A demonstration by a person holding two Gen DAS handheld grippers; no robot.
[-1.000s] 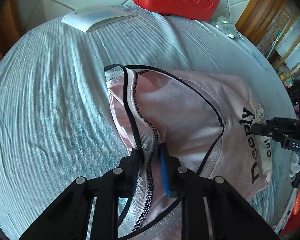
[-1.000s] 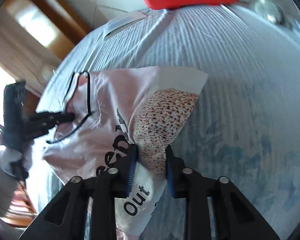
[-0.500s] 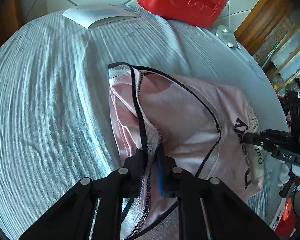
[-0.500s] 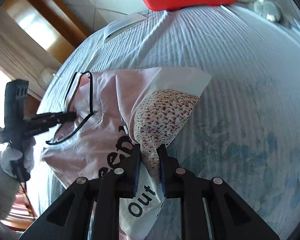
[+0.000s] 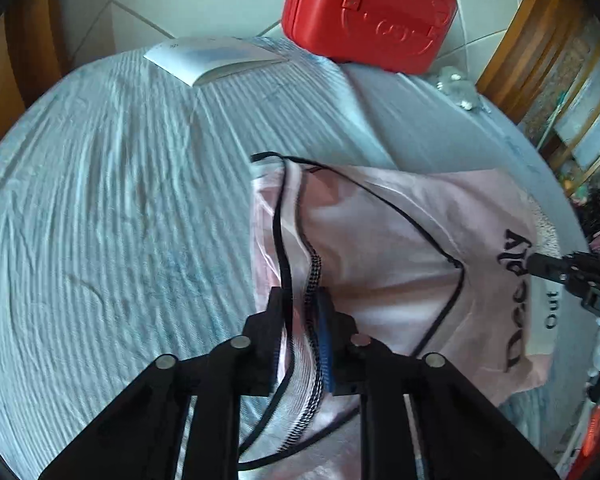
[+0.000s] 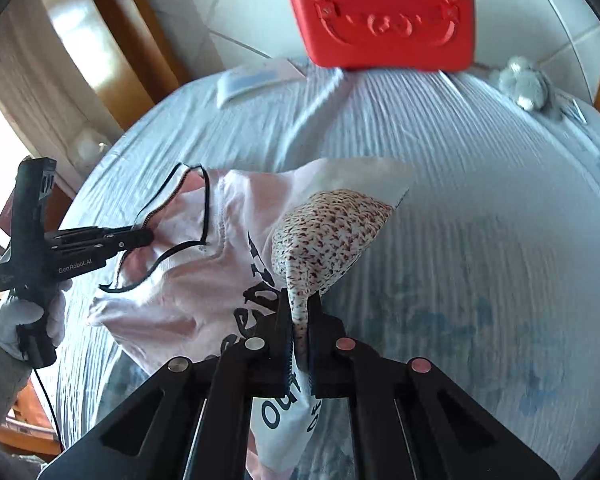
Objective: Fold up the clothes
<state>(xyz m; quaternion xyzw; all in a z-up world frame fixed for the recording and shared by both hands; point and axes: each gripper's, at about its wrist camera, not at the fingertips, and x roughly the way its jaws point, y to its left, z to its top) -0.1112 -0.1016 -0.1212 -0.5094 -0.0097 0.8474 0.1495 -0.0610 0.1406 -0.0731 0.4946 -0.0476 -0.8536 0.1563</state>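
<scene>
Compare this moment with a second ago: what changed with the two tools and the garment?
The right tool has just closed onto the pink top's speckled fold, now pinched and lifted. The left tool closed, then reopened slightly around the black-trimmed edge. The red case stayed put.

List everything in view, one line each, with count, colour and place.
shirt: 1, pink with black trim and lettering, speckled print panel, middle of the bed, lifted at two edges.
bed sheet: 1, pale blue, ribbed, covers the bed.
case: 1, red, far edge of the bed against the tiled wall.
booklet: 1, white, far side of the bed, left of the case.
soft toy: 1, grey, far right of the bed.
left gripper: 1, black, jaws around the shirt's black-trimmed neckline; they have just opened a little.
right gripper: 1, black, jaws have just closed on the speckled edge.
gloved hand: 1, white, holds the left gripper.
</scene>
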